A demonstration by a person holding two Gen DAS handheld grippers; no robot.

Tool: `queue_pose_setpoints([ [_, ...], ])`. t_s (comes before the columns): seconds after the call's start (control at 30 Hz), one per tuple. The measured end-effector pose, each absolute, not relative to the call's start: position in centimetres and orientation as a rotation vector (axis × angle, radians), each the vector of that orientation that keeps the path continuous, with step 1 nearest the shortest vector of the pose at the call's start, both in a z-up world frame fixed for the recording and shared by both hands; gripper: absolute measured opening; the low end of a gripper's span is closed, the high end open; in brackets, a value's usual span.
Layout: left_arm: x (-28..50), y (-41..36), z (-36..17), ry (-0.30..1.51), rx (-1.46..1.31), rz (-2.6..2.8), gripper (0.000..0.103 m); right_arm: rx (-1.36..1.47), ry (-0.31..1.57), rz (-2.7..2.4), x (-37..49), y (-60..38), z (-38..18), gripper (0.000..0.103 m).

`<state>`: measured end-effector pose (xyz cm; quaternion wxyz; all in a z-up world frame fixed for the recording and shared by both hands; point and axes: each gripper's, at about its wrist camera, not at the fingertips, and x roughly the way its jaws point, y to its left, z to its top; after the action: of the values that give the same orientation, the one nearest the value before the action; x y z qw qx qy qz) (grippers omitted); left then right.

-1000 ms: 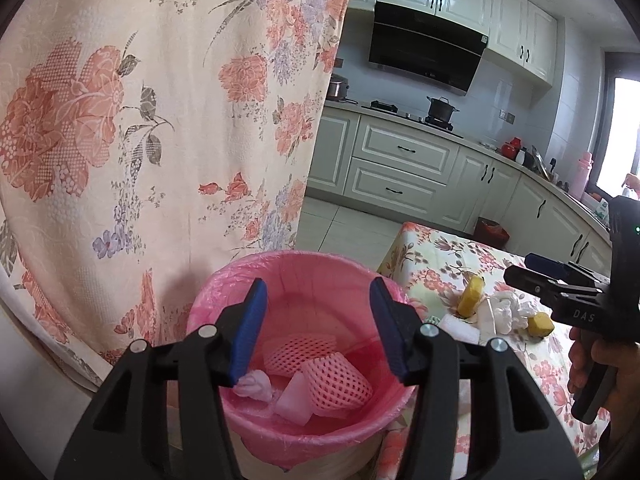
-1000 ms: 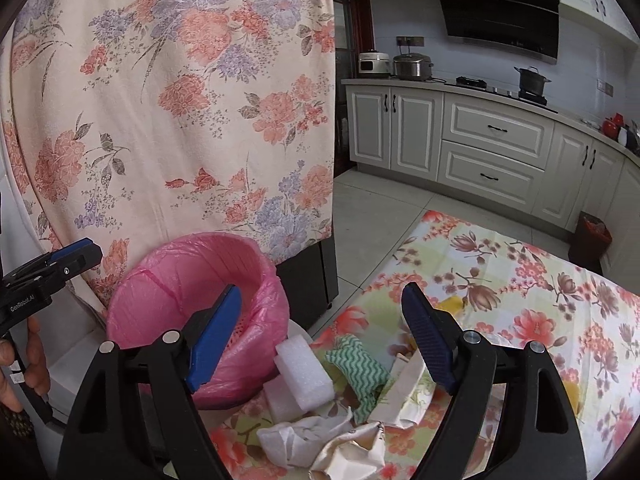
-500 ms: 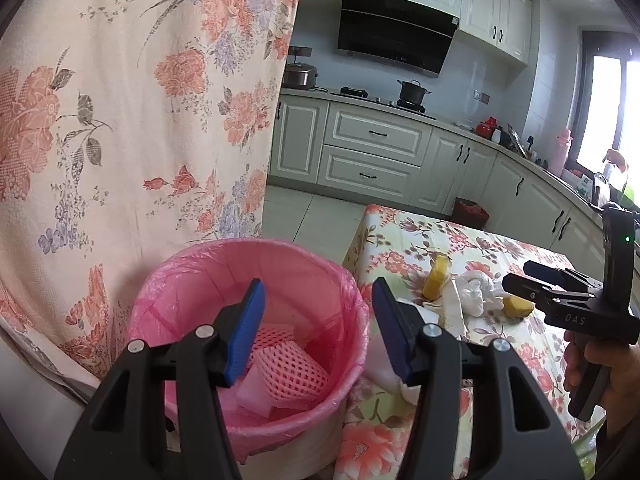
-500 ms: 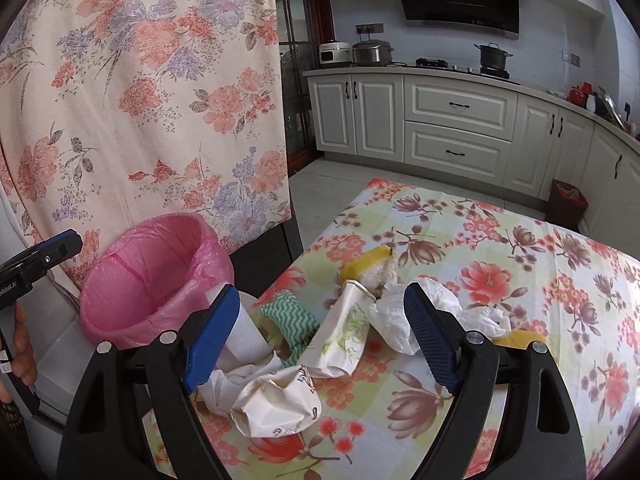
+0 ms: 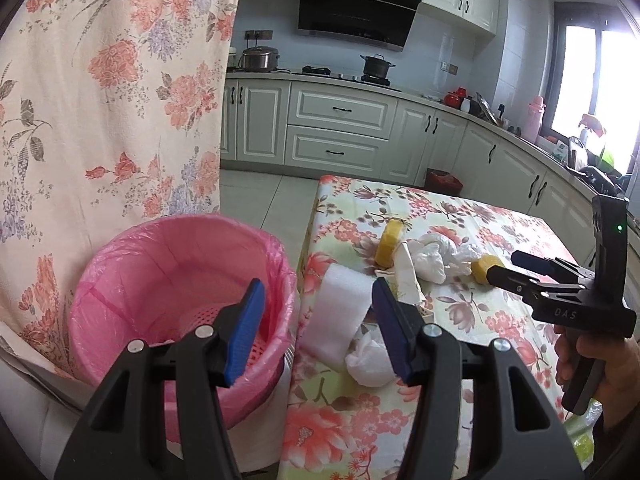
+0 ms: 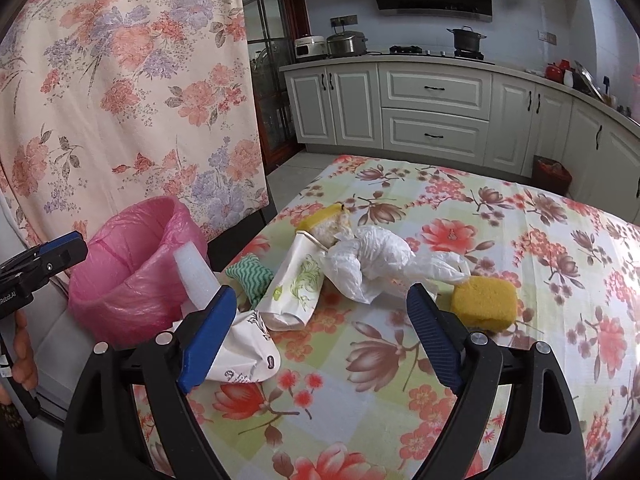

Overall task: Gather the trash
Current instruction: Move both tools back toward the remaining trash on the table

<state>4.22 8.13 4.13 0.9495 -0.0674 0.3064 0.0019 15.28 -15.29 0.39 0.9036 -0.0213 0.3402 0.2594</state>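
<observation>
A pink-lined bin (image 5: 176,280) (image 6: 132,264) stands at the table's left edge with pink foam netting (image 5: 208,316) inside. My left gripper (image 5: 318,334) (image 6: 74,248) hovers open and empty over the bin's right rim. A white foam block (image 5: 340,312) (image 6: 196,276) lies beyond it, untouched. My right gripper (image 6: 320,338) (image 5: 506,267) hangs over the trash pile, its jaws opening with nothing pressed between them. Below it lie crumpled paper (image 6: 244,356), a printed paper cup (image 6: 296,292), a white plastic bag (image 6: 376,264), a green cloth (image 6: 250,276) and a yellow sponge (image 6: 484,304).
The table wears a floral cloth (image 6: 520,360). A tall flowered curtain (image 5: 100,100) hangs close behind the bin. Another yellow piece (image 6: 320,218) lies at the pile's far side. White kitchen cabinets (image 5: 340,132) and a small red floor bin (image 5: 442,182) stand beyond a tiled floor.
Both grippers have swung right, away from the bin and over the table's trash pile. The bin has slid to the left in both views. The right jaws have widened slightly.
</observation>
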Motion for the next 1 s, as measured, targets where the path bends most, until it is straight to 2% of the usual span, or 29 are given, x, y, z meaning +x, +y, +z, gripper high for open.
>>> queue_pose_setpoints([
  [1.0, 5.9, 2.3, -0.5, 0.735, -0.119, -0.136, 0.053, 0.010, 0.804, 0.506, 14.4, -18.7, -5.2, 0.085],
])
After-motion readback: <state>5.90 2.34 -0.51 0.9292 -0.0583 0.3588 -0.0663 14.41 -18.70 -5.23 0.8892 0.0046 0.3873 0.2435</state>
